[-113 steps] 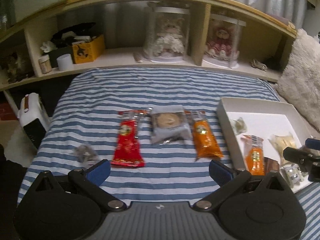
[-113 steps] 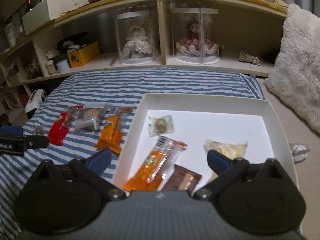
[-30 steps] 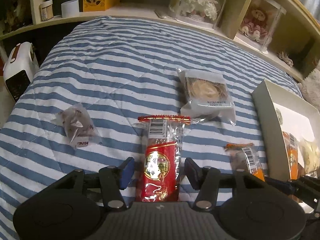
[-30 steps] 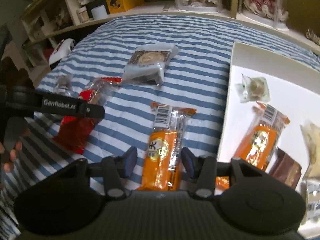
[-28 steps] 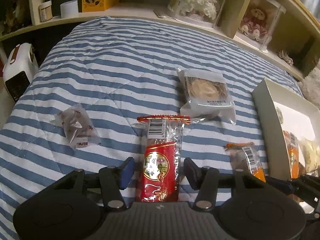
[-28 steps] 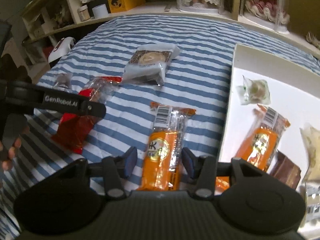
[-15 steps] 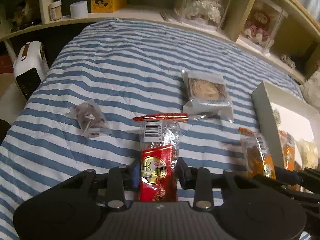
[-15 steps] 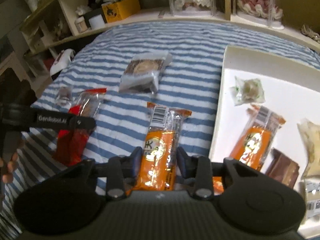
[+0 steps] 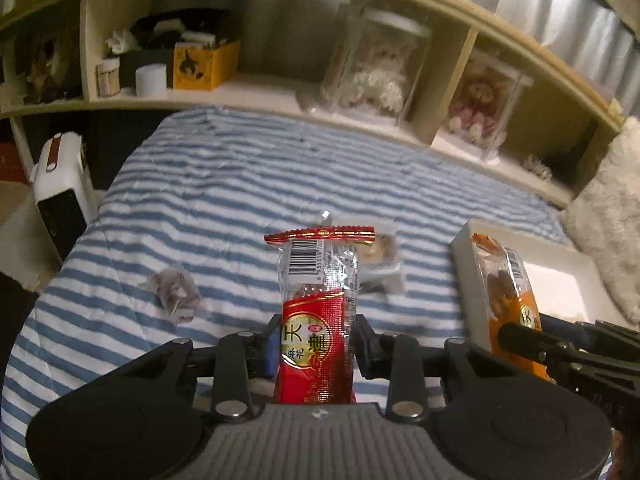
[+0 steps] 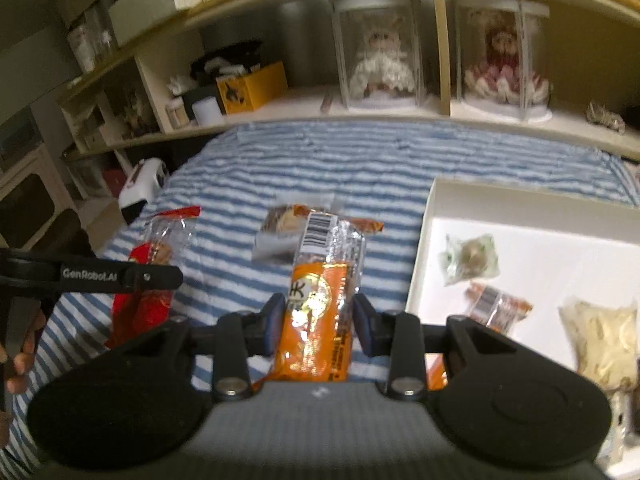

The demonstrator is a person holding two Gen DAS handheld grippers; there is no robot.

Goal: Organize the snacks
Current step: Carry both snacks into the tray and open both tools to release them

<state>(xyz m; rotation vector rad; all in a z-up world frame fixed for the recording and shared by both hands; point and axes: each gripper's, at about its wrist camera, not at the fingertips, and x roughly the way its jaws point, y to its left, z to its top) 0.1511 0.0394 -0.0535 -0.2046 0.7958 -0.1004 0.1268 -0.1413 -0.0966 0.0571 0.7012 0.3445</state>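
Above the striped bedspread (image 9: 224, 184), your left gripper (image 9: 314, 344) and right gripper (image 10: 316, 320), each clamped on a packet, have just lifted the red snack (image 9: 316, 320) and orange snack (image 10: 324, 300), ready for the white box (image 10: 500, 204) beside it.

— How many long stick-snack packets do you count?
— Three: one red packet (image 9: 316, 320), one orange packet (image 10: 320, 304) off the striped bedspread (image 10: 360, 160), and another orange packet (image 10: 496, 306) inside the white box (image 10: 520, 204).
— And other wrapped snacks?
— Two on the bedspread left of the box, a round pastry pack (image 10: 280, 232) and a small grey wrapper (image 9: 174, 290). Inside the box, one green-wrapped sweet (image 10: 470, 258) and one pale bag (image 10: 600, 340). Two doll cases (image 10: 378, 52) behind.
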